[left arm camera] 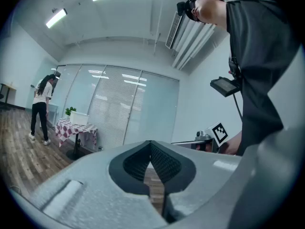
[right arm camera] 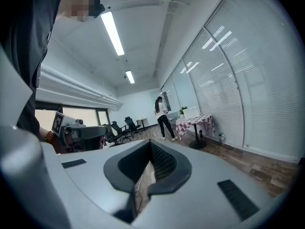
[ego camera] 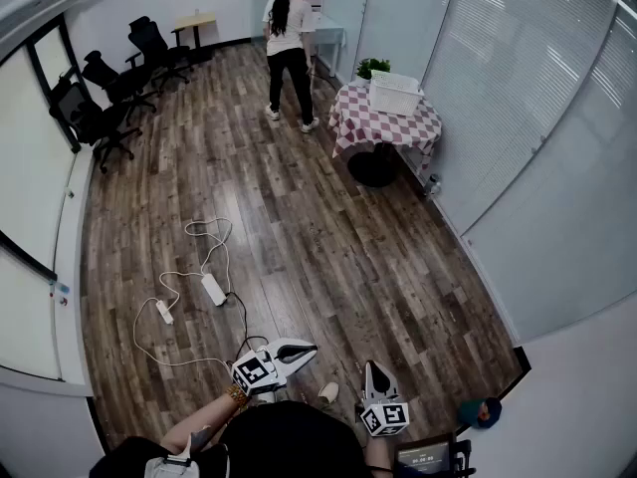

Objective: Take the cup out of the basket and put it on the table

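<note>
No cup can be made out; it is judged to lie inside the white basket, whose walls hide it at this range, so nothing can be said of its look. The basket is seen as a pale, box-shaped thing set on a small round counter covered with a red-and-white checked cloth, with a green plant just beside it. The counter stands by the glass wall, well apart from both grippers across a wooden floor, and another person is seen near it. The left gripper and right gripper are held low and close to the body, each closed on nothing. This is judged a carrying pose, since the walk to the counter is not yet done.
</note>
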